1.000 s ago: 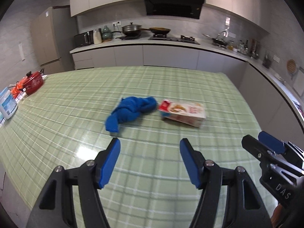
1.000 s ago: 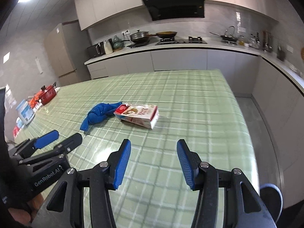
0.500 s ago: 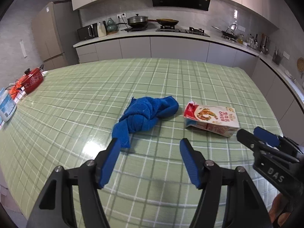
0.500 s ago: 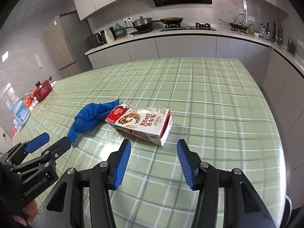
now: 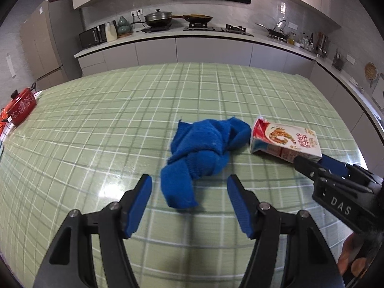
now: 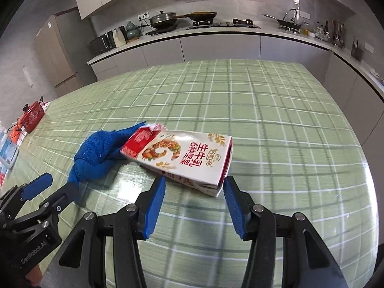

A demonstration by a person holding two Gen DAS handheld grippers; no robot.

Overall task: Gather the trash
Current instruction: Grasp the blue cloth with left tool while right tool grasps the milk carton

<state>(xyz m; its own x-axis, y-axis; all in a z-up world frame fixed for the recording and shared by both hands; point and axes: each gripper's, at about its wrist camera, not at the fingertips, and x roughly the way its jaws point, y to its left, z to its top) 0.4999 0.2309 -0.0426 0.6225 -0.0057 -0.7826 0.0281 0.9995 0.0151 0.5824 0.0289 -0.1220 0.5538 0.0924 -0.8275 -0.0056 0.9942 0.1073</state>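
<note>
A crumpled blue cloth (image 5: pixel 204 153) lies on the green checked table (image 5: pixel 96 124), with an opened white and red milk carton (image 5: pixel 285 141) on its side just right of it. My left gripper (image 5: pixel 189 206) is open, its fingertips either side of the cloth's near end. My right gripper (image 6: pixel 194 204) is open, its fingertips at the near end of the carton (image 6: pixel 182 153). The cloth (image 6: pixel 100 148) shows left of the carton in the right wrist view. Each gripper shows in the other's view: the right one (image 5: pixel 336 180) and the left one (image 6: pixel 40 196).
A red pot (image 5: pixel 20 106) and small items sit at the table's far left edge. A kitchen counter (image 5: pixel 192 36) with stove, pans and appliances runs along the back wall and down the right side. The table's right edge drops to the floor.
Both grippers have moved forward toward the table's middle. The left one has closed in on the blue cloth, the right one on the carton. Both stay open.
</note>
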